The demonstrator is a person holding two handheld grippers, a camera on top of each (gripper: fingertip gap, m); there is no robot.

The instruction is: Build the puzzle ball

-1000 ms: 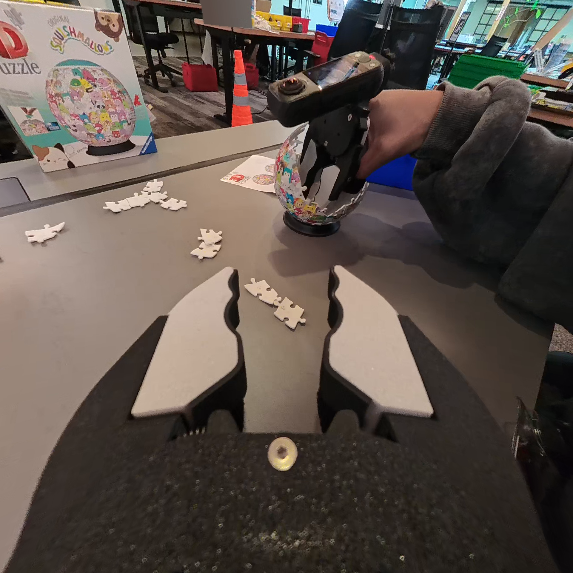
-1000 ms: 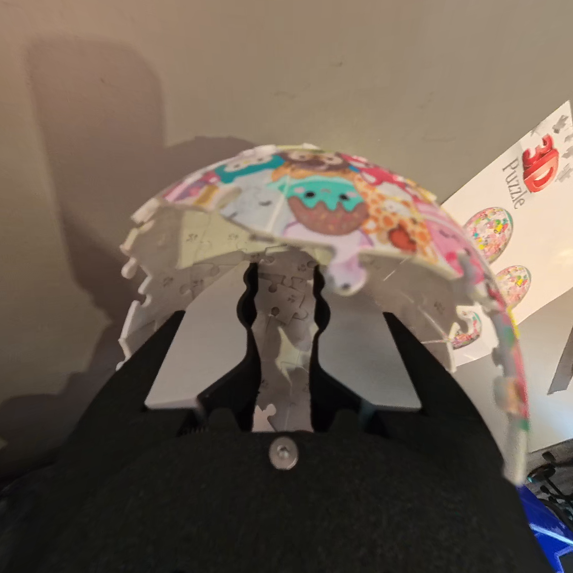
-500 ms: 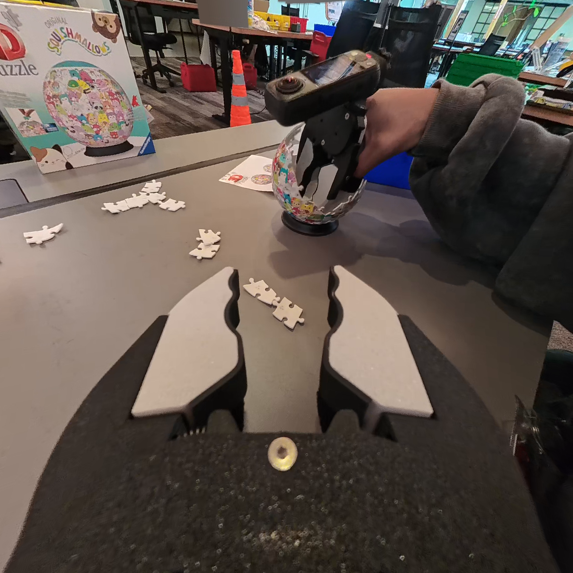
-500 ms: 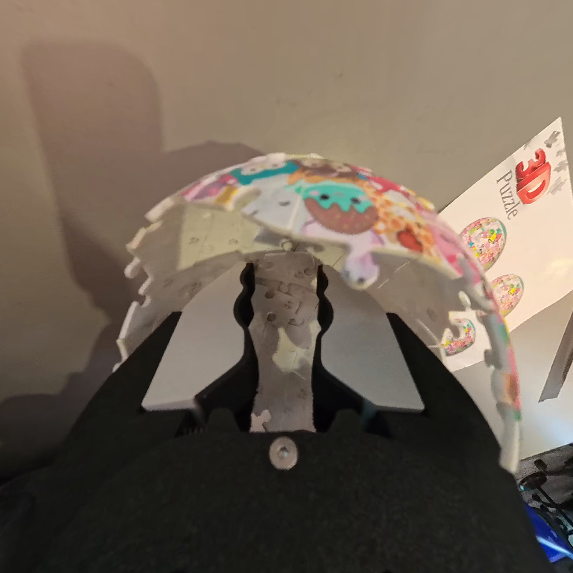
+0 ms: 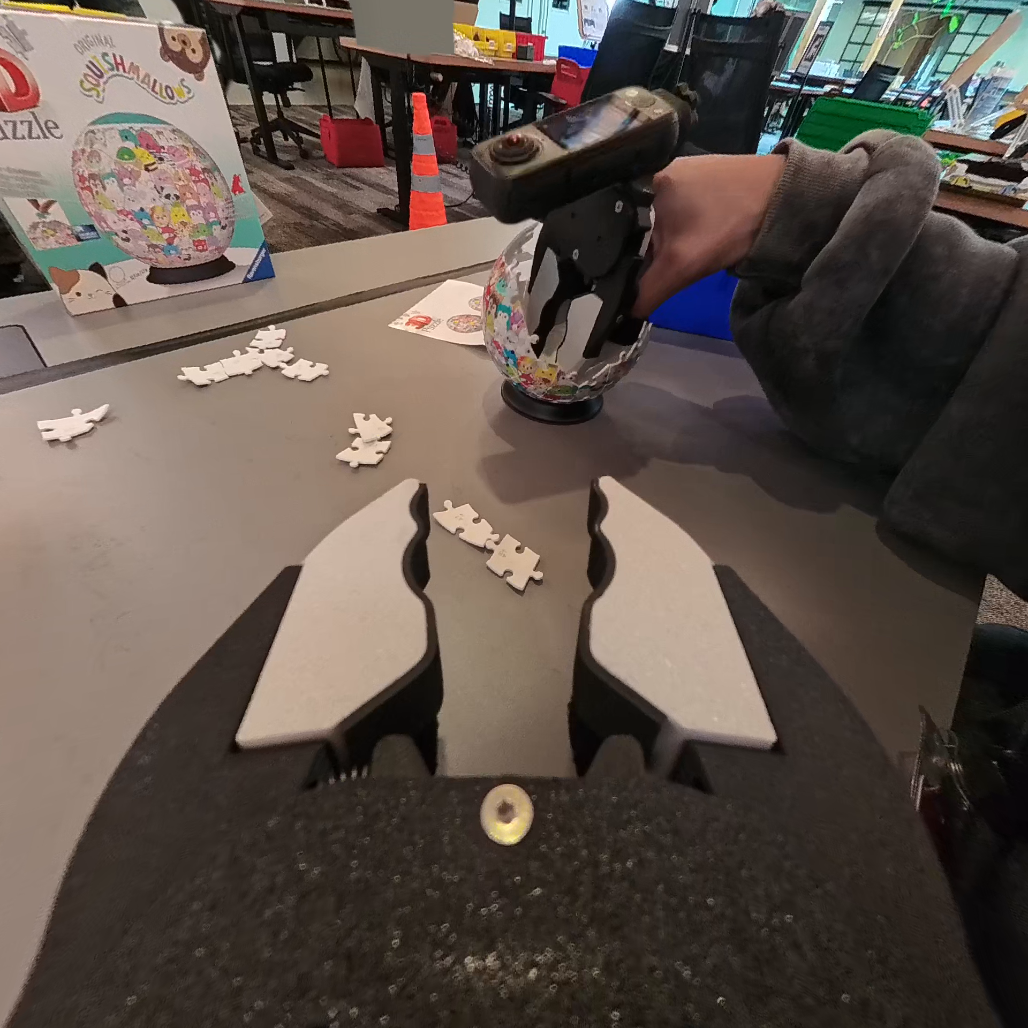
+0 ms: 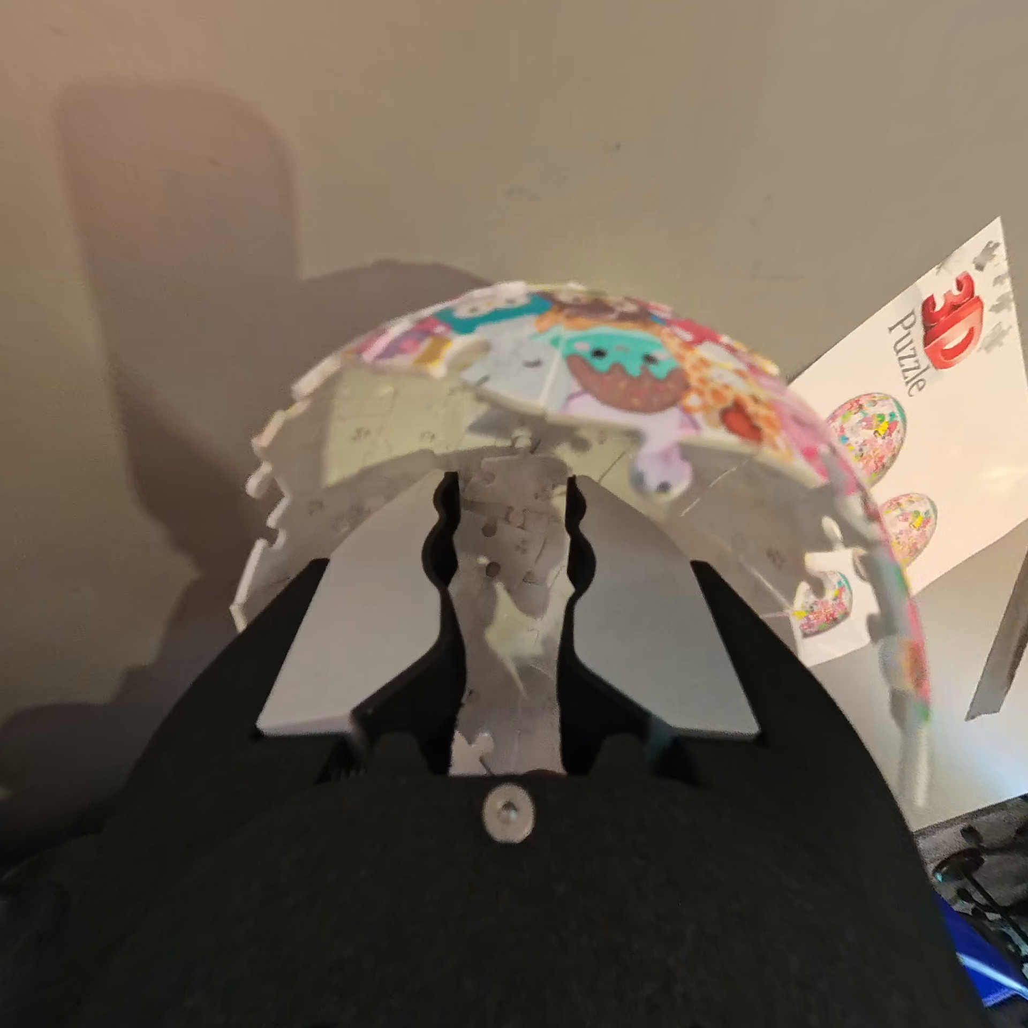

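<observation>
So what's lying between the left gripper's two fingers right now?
In the left wrist view, the open left gripper has two joined white puzzle pieces lying on the grey table between its fingertips, nearer the right finger. Closer in, the table is bare.

1. An orange traffic cone with grey reflective bands [image 5: 424, 167] stands on the wood-look floor beyond the grey worktop [image 5: 139, 528].
2. Red plastic bins [image 5: 351, 142] sit under a dark-legged desk [image 5: 445, 67] behind the cone.
3. A green crate [image 5: 865, 119] rests at far right.
4. A blue container [image 5: 695, 306] shows behind the worktop's far edge.
</observation>
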